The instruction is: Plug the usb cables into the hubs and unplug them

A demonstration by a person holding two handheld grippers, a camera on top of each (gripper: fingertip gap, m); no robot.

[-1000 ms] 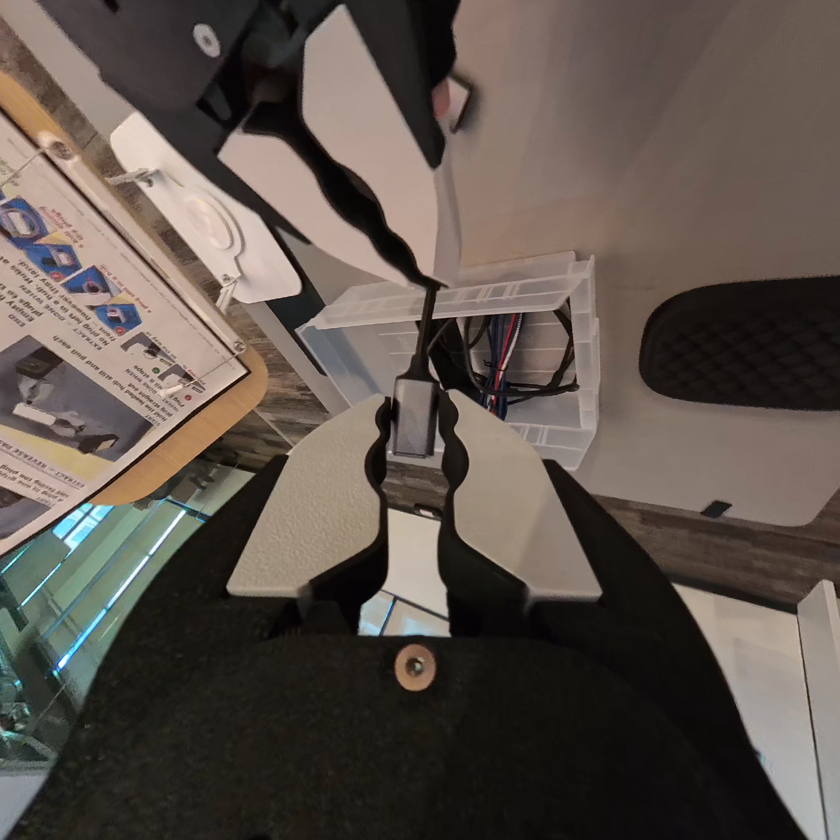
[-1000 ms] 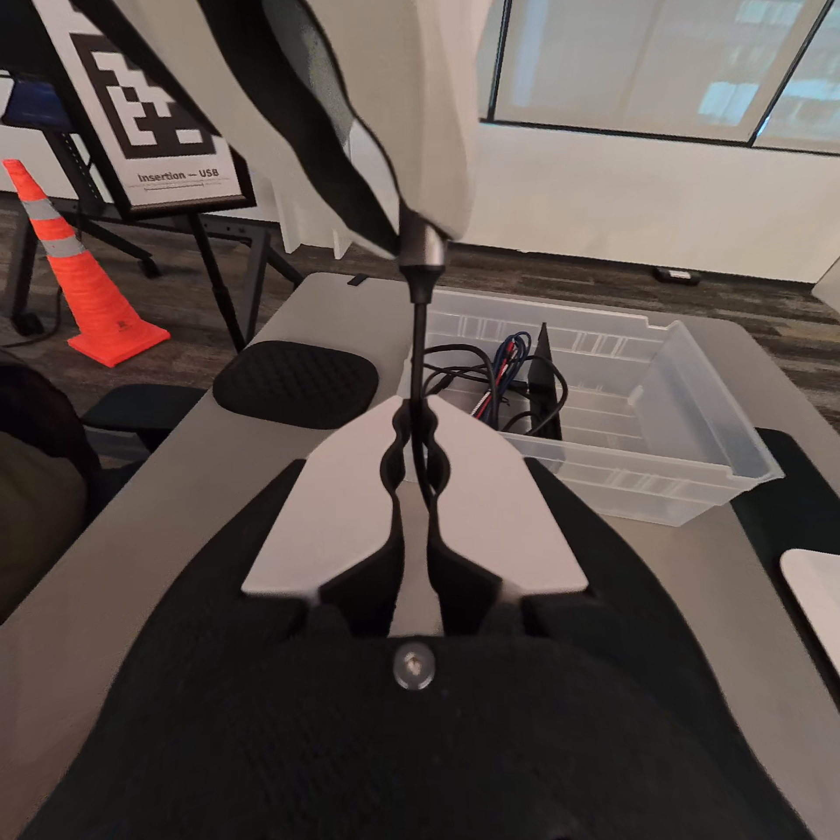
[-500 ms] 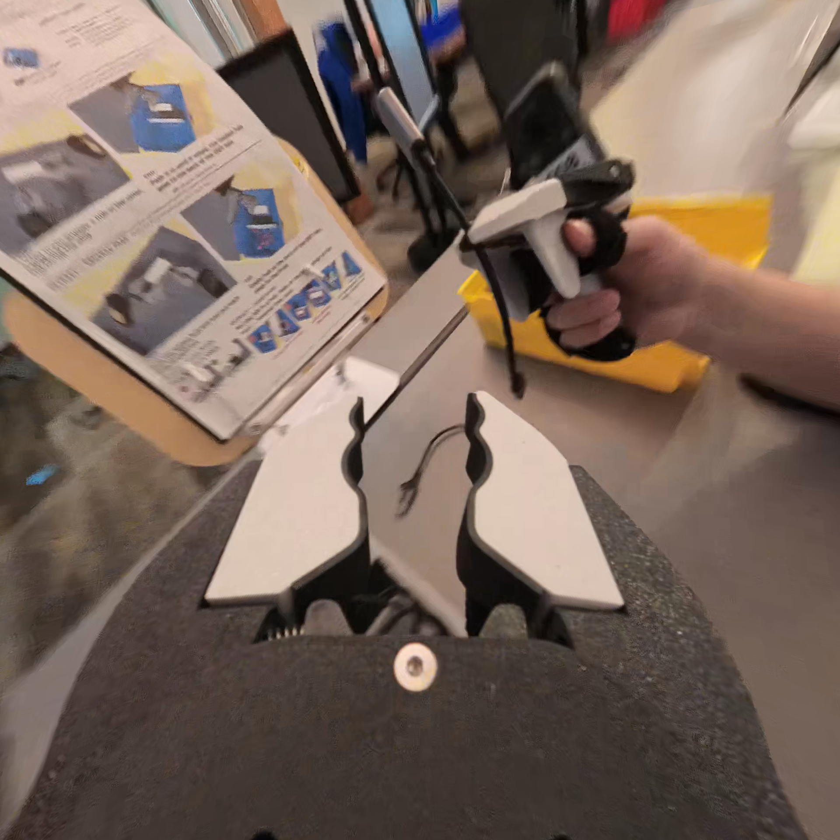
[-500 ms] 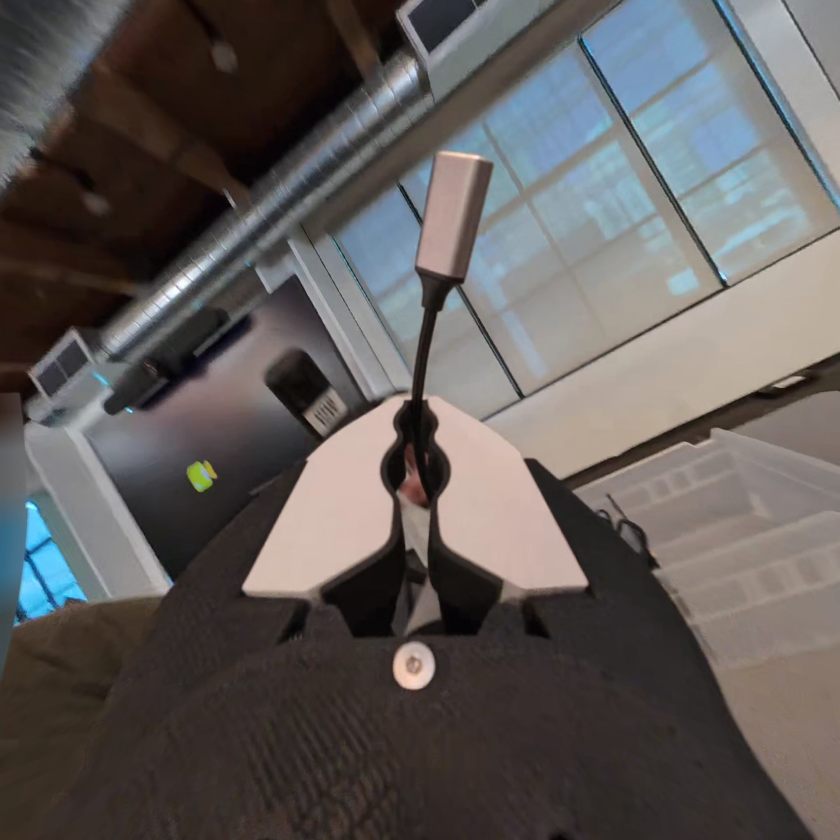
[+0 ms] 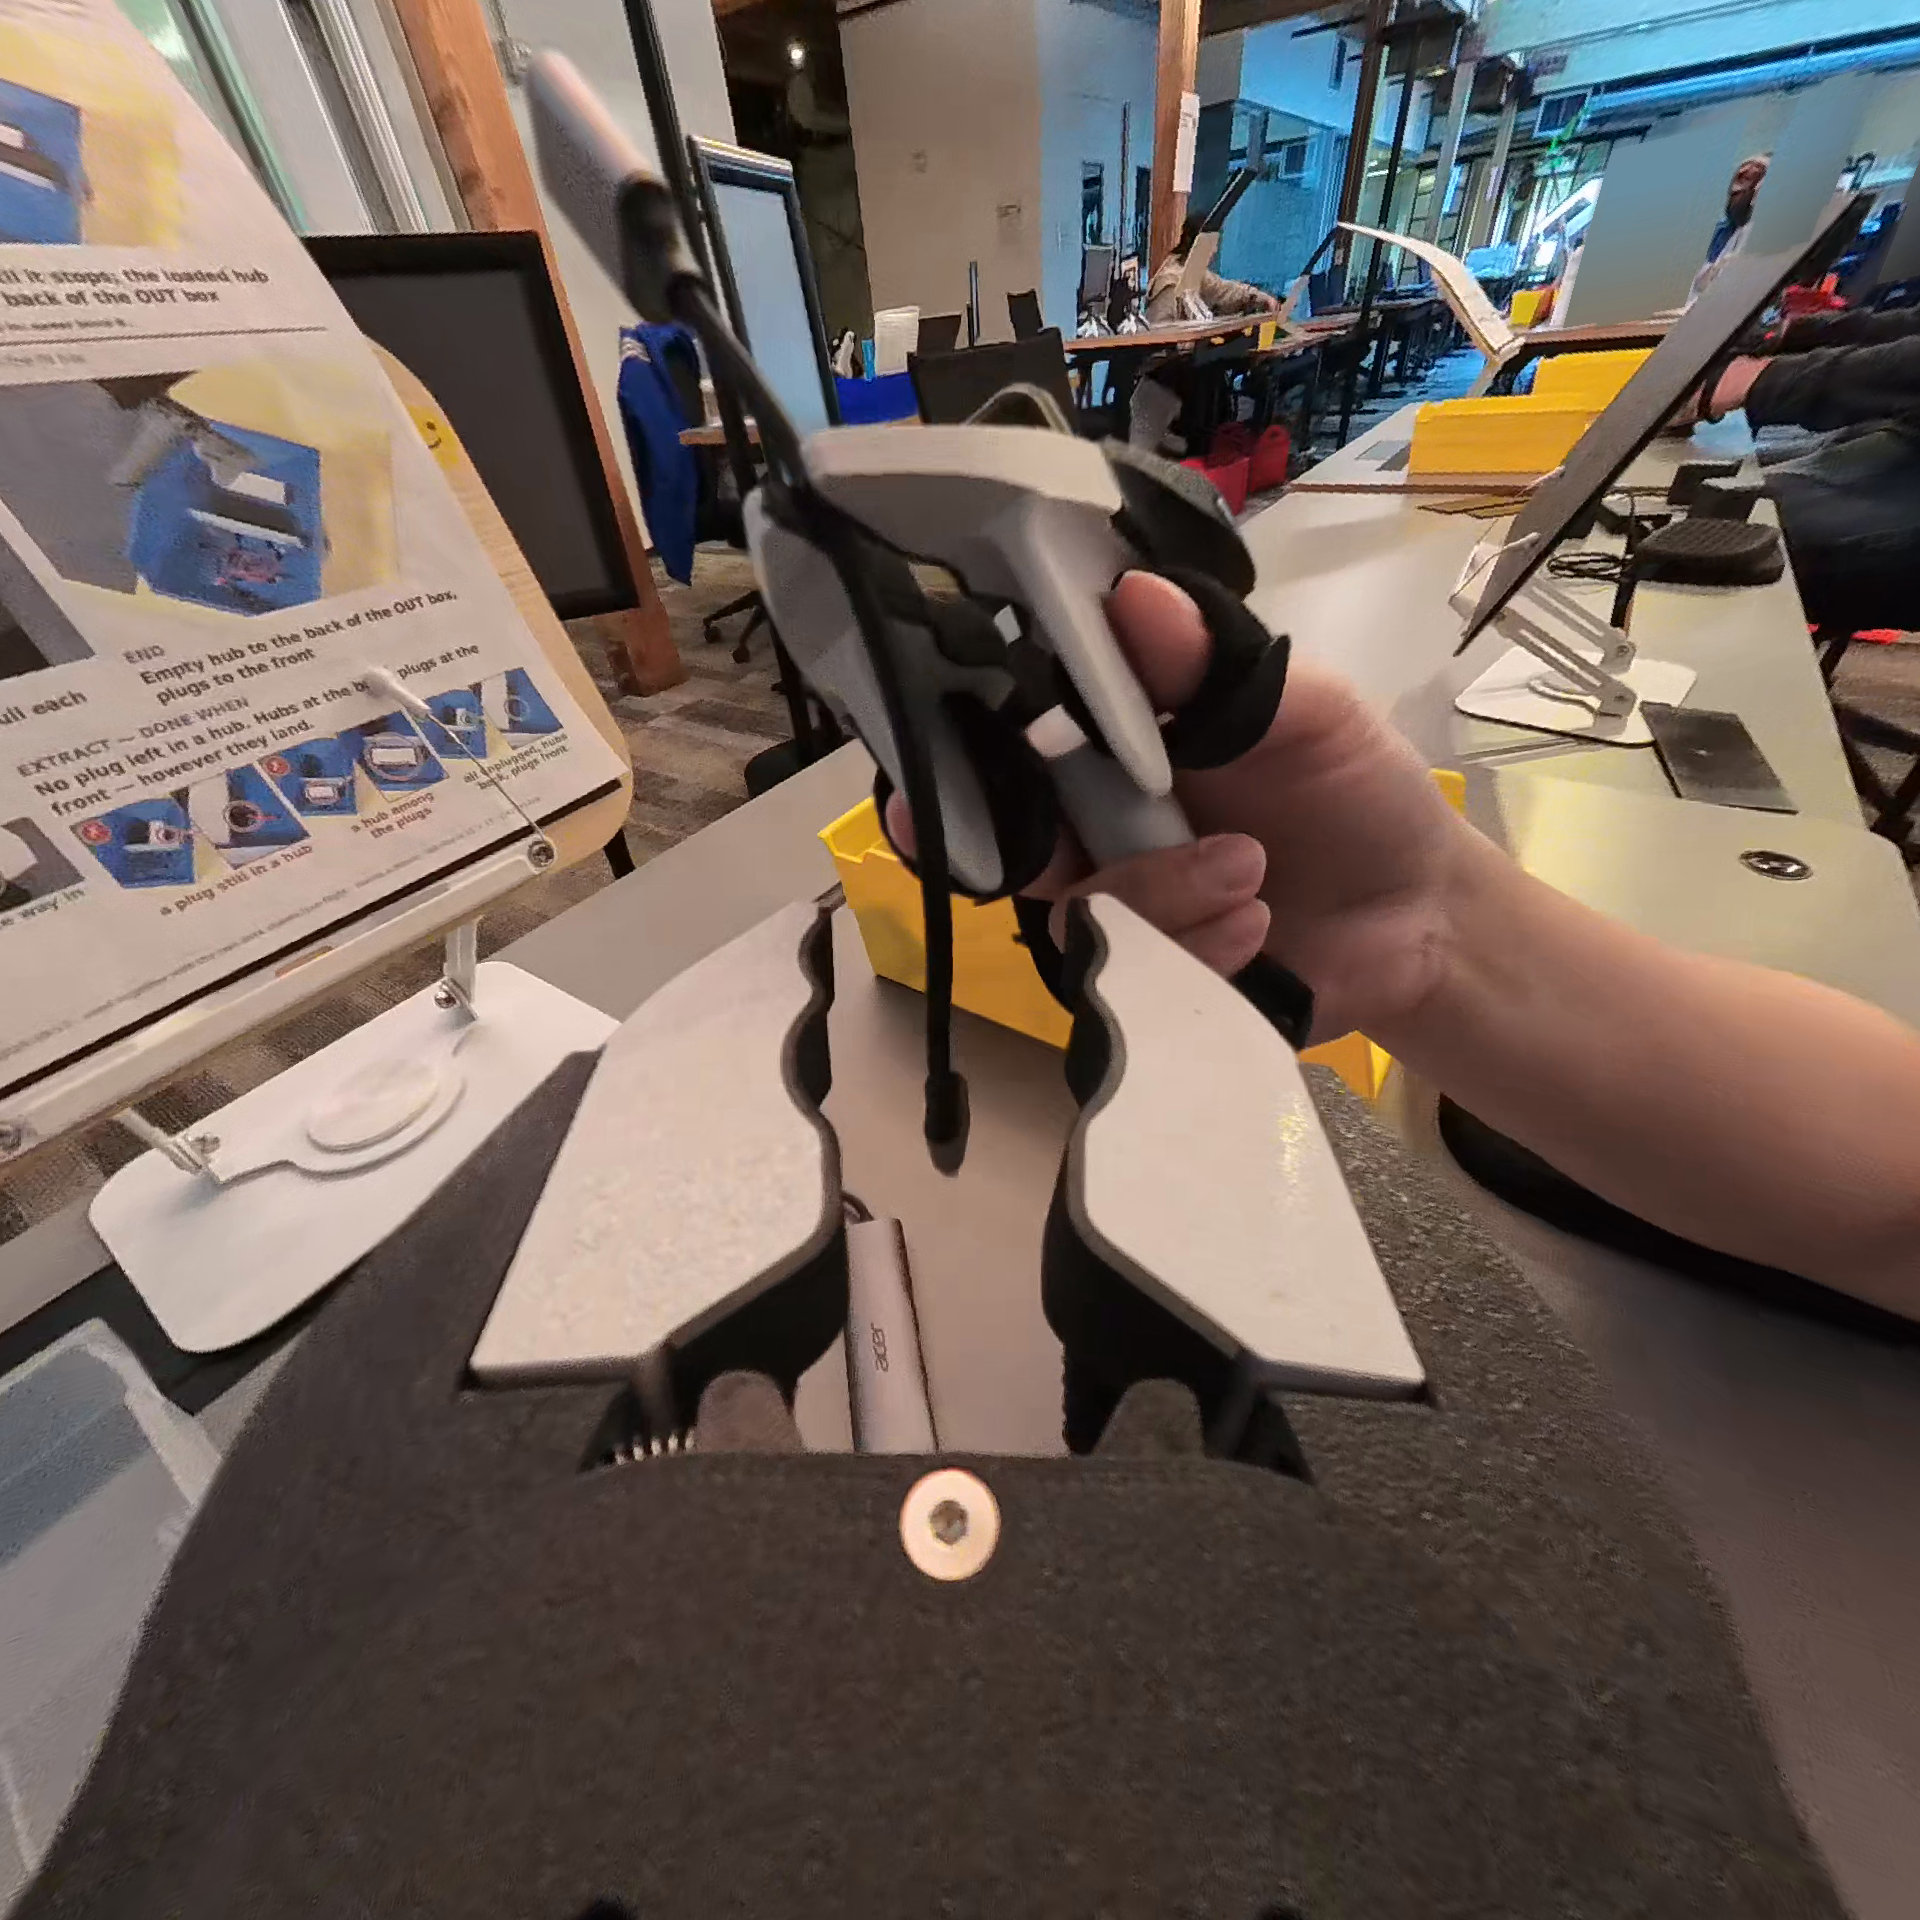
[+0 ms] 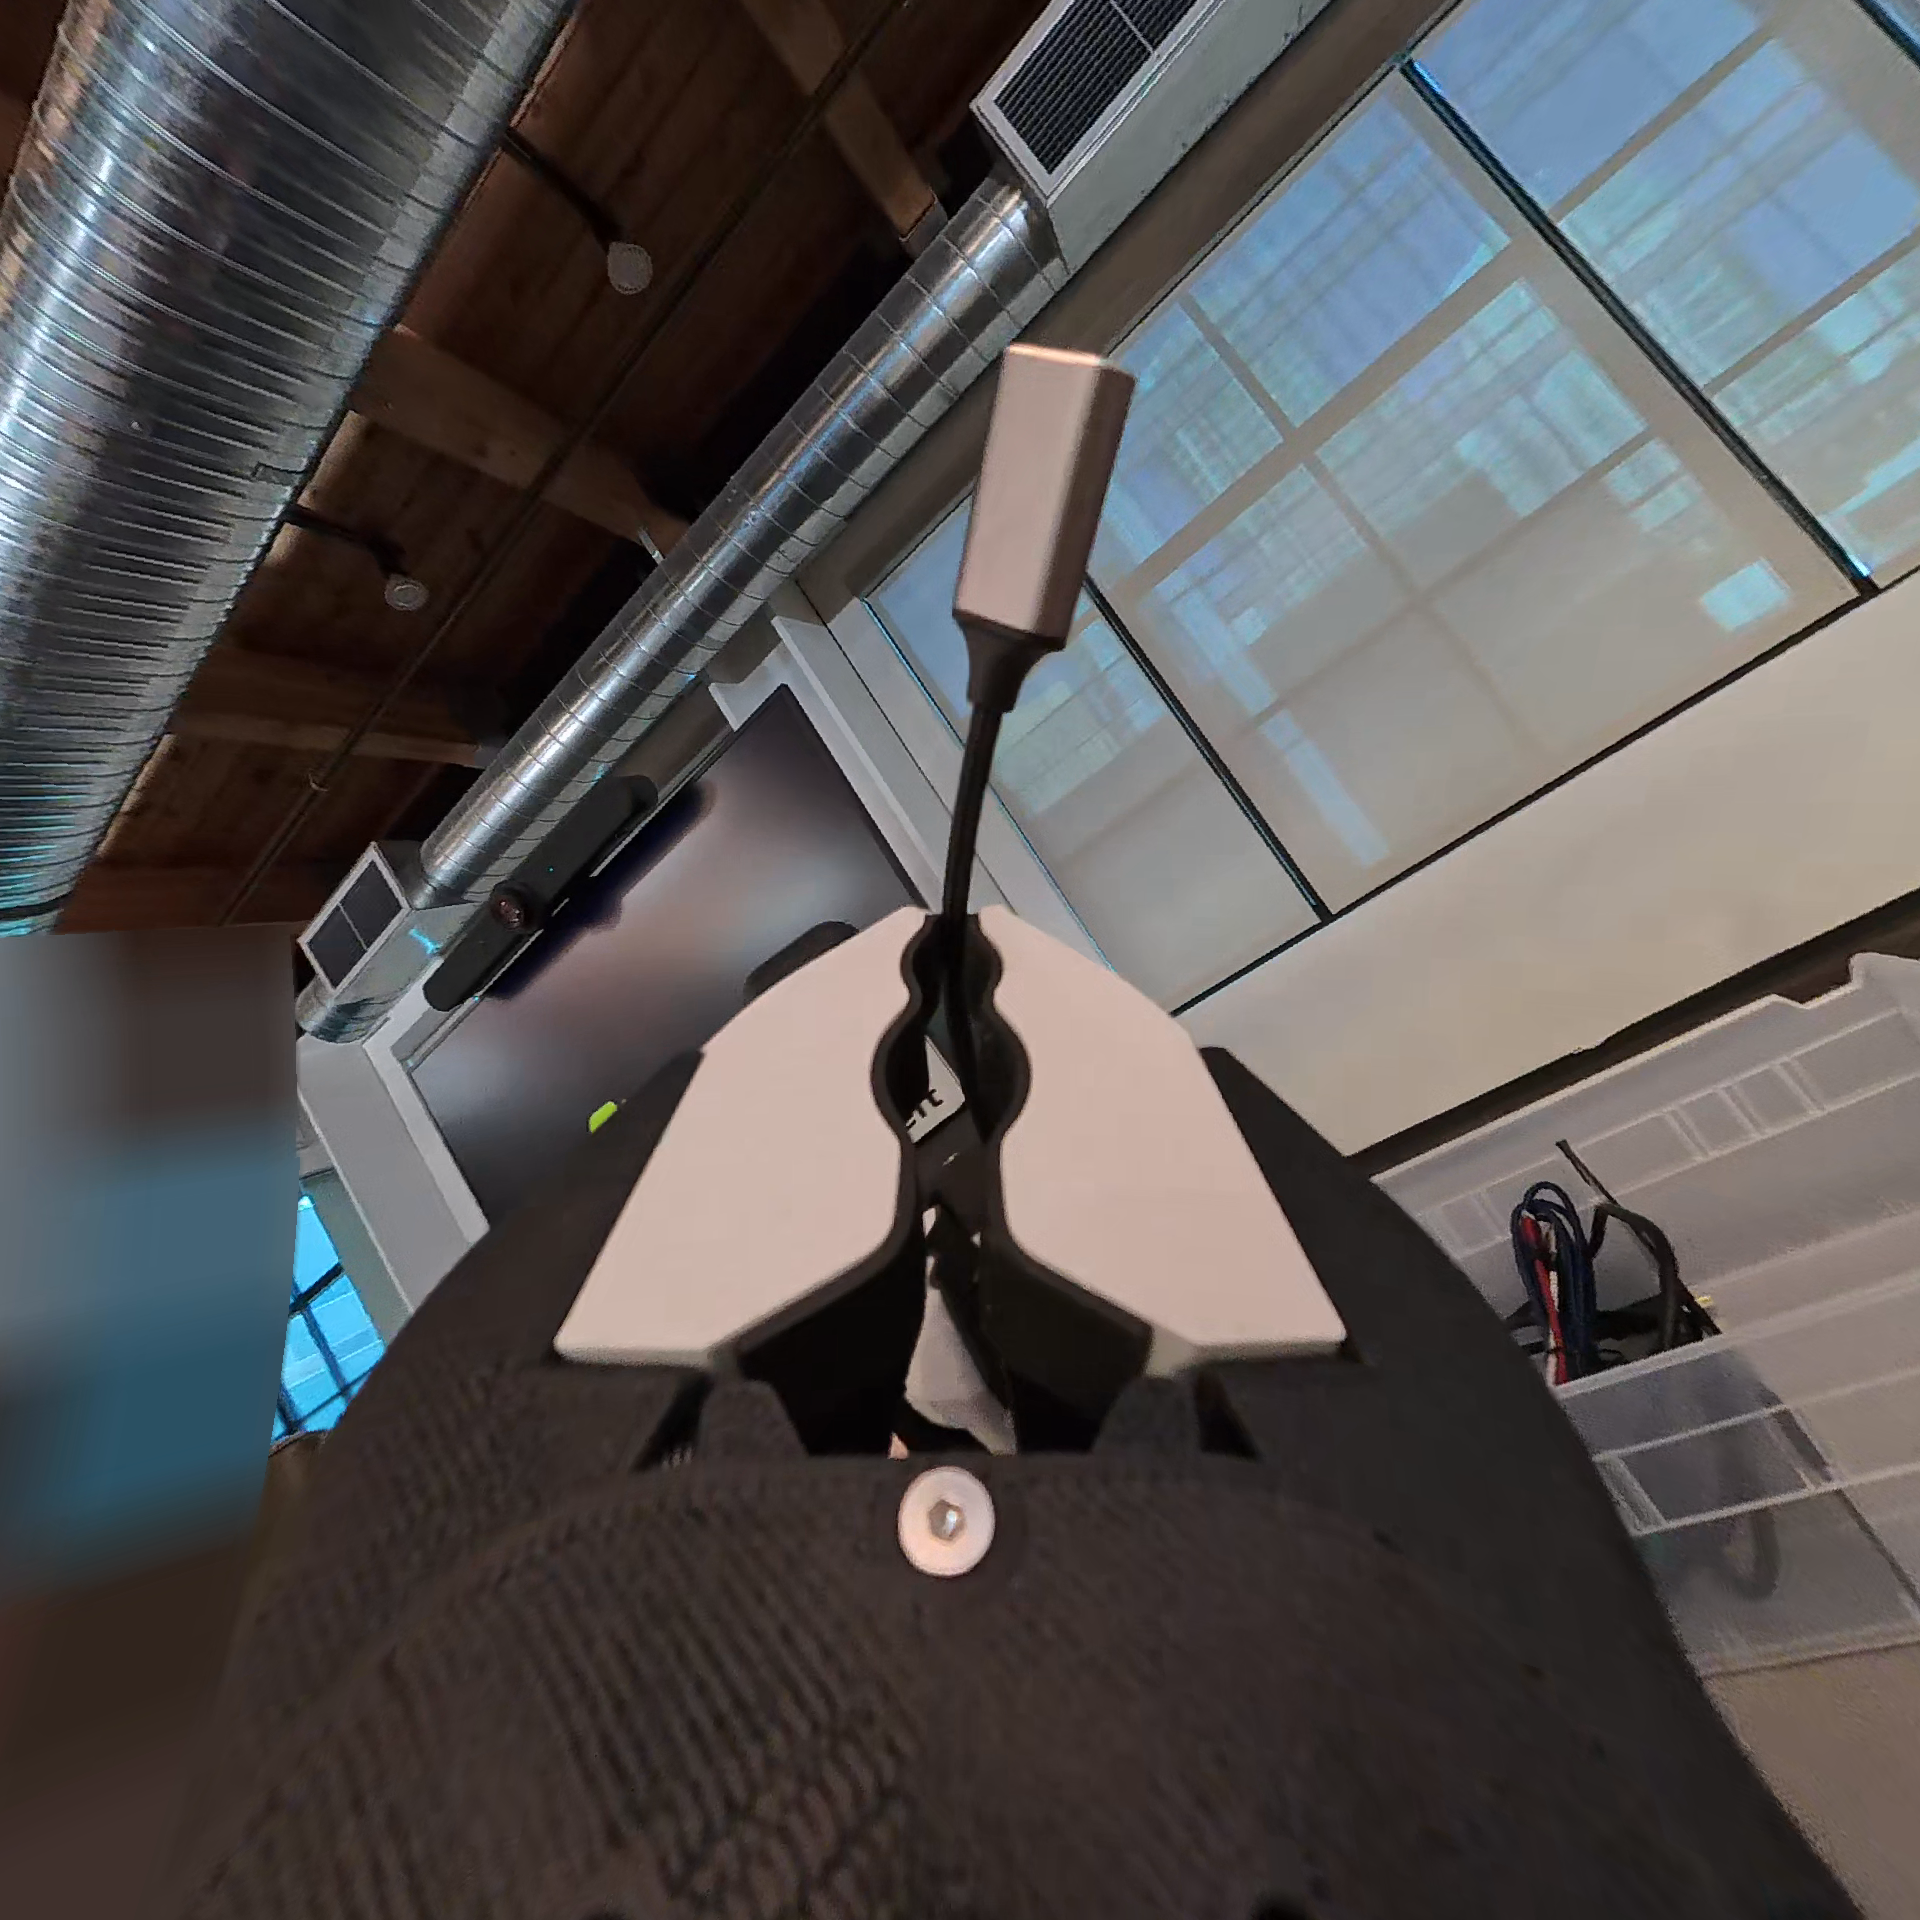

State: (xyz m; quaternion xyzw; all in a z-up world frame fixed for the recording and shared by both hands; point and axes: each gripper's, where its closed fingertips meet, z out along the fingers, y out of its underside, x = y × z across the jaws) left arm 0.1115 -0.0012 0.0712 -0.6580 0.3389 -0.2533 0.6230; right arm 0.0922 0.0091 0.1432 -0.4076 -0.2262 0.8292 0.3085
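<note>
Grey bench [image 5: 1621,862] runs ahead of me, with a yellow bin [image 5: 971,961] on it and an instruction sheet on a stand [image 5: 260,665] to the left. My left hand-held gripper [image 5: 945,1049] stands wide with nothing between its fingers; a silver hub [image 5: 883,1340] lies on the bench low in the gap. My right hand-held gripper [image 6: 956,940] is clamped on a black usb cable [image 6: 961,821], its grey connector [image 6: 1039,499] pointing up toward the windows. From the left view, the cable's other end dangles just above the bench. A clear bin of cables [image 6: 1714,1382] sits at the right.
</note>
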